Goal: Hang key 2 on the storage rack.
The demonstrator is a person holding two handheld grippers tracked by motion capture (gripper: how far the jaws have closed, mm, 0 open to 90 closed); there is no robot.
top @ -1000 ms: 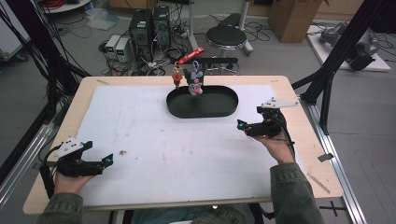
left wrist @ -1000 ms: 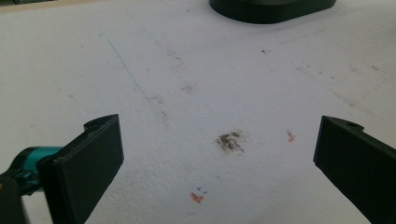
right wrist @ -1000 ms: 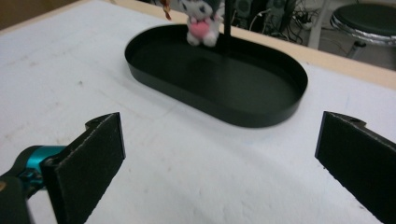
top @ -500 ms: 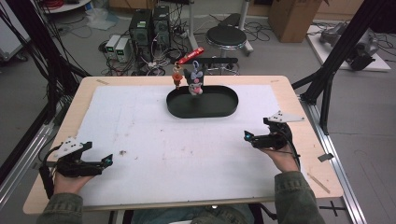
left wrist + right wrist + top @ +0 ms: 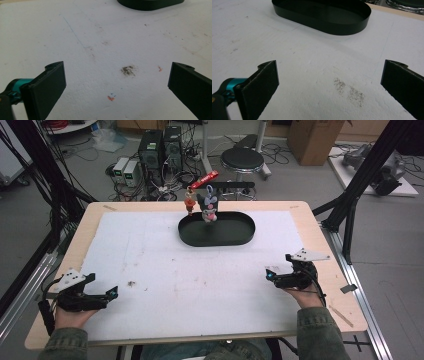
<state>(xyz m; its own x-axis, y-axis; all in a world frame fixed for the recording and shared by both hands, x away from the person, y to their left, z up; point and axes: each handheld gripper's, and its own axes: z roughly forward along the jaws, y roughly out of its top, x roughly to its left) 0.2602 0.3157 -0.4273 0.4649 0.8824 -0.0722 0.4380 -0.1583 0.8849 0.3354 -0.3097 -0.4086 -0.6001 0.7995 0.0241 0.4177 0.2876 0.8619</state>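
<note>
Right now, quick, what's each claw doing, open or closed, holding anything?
Left claw: open, holding nothing, over the white table cover.
Right claw: open, holding nothing, short of the black oval tray.

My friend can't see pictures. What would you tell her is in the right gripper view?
Two black jaws stand wide apart with nothing between them, above a white table cover with a grey smudge. Farther off sits a black oval tray, which looks empty as far as its inside shows.
</note>
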